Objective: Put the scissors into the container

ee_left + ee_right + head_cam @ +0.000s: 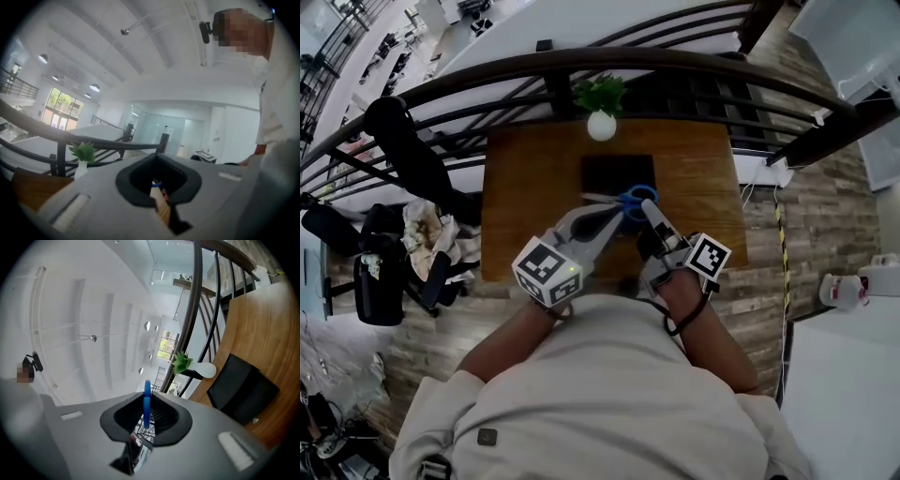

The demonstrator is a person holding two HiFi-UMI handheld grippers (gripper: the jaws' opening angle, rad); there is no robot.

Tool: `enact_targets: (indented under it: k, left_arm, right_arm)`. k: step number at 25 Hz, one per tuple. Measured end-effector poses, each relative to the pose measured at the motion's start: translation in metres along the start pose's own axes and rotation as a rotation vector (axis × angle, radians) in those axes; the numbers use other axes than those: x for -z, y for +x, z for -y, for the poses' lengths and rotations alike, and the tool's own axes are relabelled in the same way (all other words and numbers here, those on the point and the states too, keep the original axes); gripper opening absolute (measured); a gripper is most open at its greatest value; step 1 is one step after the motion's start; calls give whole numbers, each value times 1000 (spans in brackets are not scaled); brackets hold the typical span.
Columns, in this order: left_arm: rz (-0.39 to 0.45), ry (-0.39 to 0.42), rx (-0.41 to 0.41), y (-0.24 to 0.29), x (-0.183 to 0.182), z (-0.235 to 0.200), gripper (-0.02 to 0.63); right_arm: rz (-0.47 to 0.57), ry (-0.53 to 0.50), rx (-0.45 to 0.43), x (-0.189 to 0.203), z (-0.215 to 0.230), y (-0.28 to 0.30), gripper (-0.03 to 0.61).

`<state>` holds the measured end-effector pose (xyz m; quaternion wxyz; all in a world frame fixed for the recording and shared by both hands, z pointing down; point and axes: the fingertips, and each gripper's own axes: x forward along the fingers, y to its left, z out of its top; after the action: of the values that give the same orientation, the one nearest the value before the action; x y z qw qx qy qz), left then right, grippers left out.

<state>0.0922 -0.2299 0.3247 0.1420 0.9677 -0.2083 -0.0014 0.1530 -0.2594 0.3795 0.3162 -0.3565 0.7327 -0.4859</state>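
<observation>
Blue-handled scissors hang just above the near edge of the black container on the wooden table, blades pointing left. My right gripper is shut on the blue handle loop, which stands upright between its pads in the right gripper view. In that view the container lies to the right. My left gripper comes in from the left and meets the scissors near the pivot. In the left gripper view its jaws stand close together, with a small pale and blue piece of the scissors at their tips.
A white vase with a green plant stands at the table's far edge, right behind the container. A dark curved railing runs behind the table. A black chair piled with clothes stands at the left.
</observation>
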Motion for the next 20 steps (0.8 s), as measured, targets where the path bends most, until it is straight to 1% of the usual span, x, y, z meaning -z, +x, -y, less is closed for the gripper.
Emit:
enact_targets:
  k: [5, 8, 10, 14, 17, 20]
  left_arm:
    - [21, -1, -82, 32, 3, 11, 2]
    - [26, -20, -109, 45, 11, 20, 2]
    - [23, -41, -127, 47, 17, 19, 2]
    - [22, -53, -174, 45, 24, 6, 2]
    - [17, -74, -183, 46, 34, -1, 2]
    - [3, -75, -208, 43, 42, -11, 2]
  right_arm:
    - [-73, -7, -36, -32, 7, -11, 51]
    - [-119, -3, -41, -43, 17, -18, 51]
    - [-138, 16, -42, -45, 25, -18, 51]
    - [-161, 48, -38, -45, 44, -14, 51]
    - [-161, 84, -42, -44, 52, -10, 51]
    - [-169, 85, -41, -43, 57, -8, 51]
